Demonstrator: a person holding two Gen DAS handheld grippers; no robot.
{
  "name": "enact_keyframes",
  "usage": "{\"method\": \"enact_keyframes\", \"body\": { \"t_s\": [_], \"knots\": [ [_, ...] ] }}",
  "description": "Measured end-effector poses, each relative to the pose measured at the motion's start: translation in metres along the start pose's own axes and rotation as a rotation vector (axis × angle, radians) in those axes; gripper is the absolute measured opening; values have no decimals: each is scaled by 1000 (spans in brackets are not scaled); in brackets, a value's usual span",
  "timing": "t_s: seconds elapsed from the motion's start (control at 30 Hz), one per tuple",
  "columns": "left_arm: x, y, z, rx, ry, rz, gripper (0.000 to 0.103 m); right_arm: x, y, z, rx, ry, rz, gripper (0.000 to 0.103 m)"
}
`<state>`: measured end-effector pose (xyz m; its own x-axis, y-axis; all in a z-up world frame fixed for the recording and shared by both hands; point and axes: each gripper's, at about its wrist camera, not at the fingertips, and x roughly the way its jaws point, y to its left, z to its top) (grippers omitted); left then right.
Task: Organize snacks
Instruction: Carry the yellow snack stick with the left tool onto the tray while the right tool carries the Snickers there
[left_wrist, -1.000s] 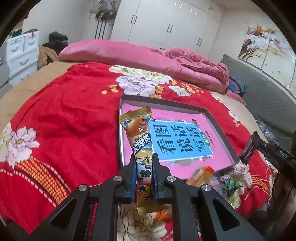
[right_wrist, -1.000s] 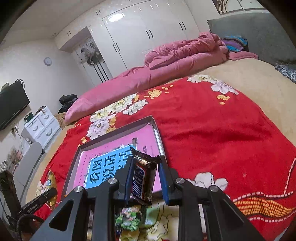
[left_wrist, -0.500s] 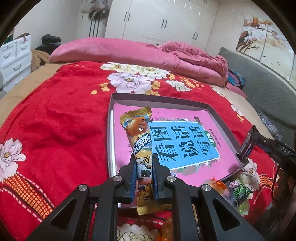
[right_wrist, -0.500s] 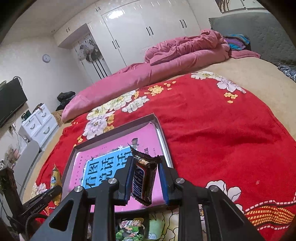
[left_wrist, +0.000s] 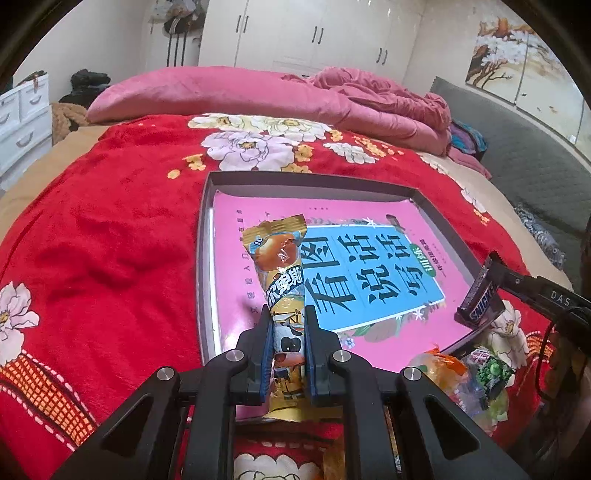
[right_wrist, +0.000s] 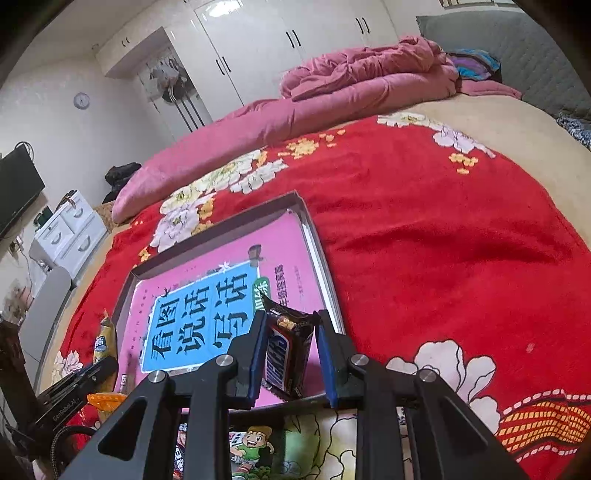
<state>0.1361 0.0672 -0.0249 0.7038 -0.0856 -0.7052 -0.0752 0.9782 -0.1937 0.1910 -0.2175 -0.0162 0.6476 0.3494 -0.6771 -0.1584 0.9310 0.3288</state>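
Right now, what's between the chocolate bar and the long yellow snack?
In the left wrist view, only the pink book in the tray lies between the chocolate bar and the yellow snack.

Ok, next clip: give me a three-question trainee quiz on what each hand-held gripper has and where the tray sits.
1. What does the left hand-held gripper hold?
2. True or false: the Snickers bar lies loose in the tray.
3. The tray rests on: A) a red floral blanket, B) a desk, C) the floor.

Key:
1. A long yellow snack packet, clamped upright.
2. False; the right hand-held gripper is shut on it, above the tray's near edge.
3. A.
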Motion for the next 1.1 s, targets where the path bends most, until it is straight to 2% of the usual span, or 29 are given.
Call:
{"method": "enact_keyframes", "body": {
  "t_s": [0.43,0.87,1.1],
  "knots": [
    [22,-1,-3,15,65,-6,15,8,-7,-1,30,29,-20,27],
    [20,-1,-4,8,73,-25,16,14,-4,-3,41,61,-33,29],
    [18,1,-3,-6,72,-41,20,14,0,-7,28,82,-34,29]
  ]
}}
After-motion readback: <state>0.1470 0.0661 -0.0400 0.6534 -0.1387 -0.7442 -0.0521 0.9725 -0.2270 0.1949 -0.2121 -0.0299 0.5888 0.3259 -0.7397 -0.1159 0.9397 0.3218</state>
